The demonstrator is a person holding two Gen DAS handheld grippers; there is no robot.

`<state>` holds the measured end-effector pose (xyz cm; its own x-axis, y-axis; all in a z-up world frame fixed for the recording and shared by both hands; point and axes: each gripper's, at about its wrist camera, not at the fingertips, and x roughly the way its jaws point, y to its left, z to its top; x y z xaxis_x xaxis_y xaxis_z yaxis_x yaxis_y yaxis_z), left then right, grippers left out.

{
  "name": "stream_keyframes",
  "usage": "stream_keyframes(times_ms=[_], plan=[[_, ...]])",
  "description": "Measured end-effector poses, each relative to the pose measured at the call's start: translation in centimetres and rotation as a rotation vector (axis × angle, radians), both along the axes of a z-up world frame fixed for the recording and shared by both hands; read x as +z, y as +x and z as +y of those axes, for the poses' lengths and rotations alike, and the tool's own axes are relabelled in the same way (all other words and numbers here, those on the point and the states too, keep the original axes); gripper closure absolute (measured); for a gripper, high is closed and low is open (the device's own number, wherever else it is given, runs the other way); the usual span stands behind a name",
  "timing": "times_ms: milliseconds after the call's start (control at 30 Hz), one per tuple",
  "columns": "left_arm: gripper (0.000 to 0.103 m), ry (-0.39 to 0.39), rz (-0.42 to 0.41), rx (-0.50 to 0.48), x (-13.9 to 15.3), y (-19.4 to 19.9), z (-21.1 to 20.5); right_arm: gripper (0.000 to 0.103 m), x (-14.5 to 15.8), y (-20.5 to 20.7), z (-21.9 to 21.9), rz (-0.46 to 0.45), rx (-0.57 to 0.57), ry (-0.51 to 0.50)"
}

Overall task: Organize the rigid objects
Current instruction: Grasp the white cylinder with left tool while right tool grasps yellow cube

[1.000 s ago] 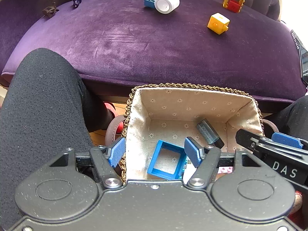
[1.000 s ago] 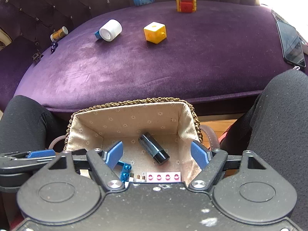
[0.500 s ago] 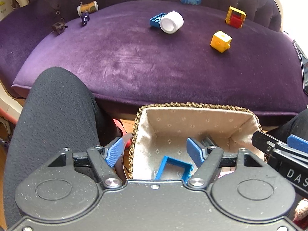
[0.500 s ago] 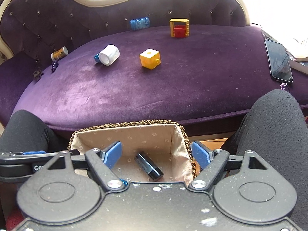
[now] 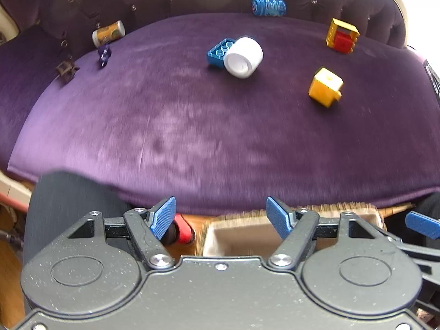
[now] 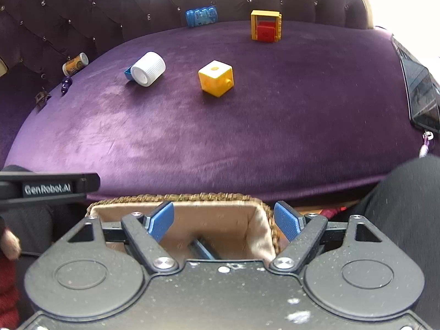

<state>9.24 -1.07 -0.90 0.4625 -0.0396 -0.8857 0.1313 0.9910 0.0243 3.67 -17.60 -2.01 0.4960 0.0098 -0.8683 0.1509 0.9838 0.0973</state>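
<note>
A lined wicker basket (image 6: 176,200) stands on the floor before the purple sofa; its rim also shows in the left wrist view (image 5: 330,207). A dark cylinder (image 6: 202,249) lies inside it. On the seat lie a white cylinder (image 6: 148,68) against a blue brick (image 5: 220,52), a yellow cube (image 6: 216,78), a yellow-and-red block (image 6: 265,26), a blue bottle (image 6: 200,16) and a small tan can (image 6: 75,63). My left gripper (image 5: 221,217) is open and empty above the basket's left edge. My right gripper (image 6: 224,220) is open and empty above the basket.
A phone (image 6: 420,93) lies at the sofa's right edge. A small purple piece (image 6: 66,84) and a brown clip (image 6: 41,97) lie at the seat's left. The person's black-clad knees (image 5: 68,198) flank the basket.
Both grippers have risen and tilted up from the basket toward the sofa seat. The basket now fills less of each view. Both stay open.
</note>
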Motion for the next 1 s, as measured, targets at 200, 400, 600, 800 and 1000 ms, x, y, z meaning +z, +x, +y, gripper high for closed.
stream_keyframes(times_ms=[200, 400, 600, 800, 1000], plan=[[0.034, 0.015, -0.057, -0.017, 0.2, 4.5, -0.6, 0.024, -0.5, 5.1, -0.8, -0.037, 0.016, -0.043], [0.034, 0.020, -0.089, -0.025, 0.0, 9.2, -1.4, 0.024, -1.6, 10.5, -1.7, -0.065, 0.028, -0.061], [0.031, 0.025, -0.109, -0.049, -0.9, 13.5, -2.8, 0.024, -3.6, 15.4, -1.9, -0.073, 0.061, -0.091], [0.028, 0.028, -0.122, -0.102, -2.3, 16.7, -4.3, 0.024, -5.2, 18.1, -2.2, -0.073, 0.077, -0.089], [0.030, 0.029, -0.101, -0.117, -4.1, 18.8, -4.6, 0.024, -5.8, 18.7, -2.5, -0.096, 0.063, -0.083]])
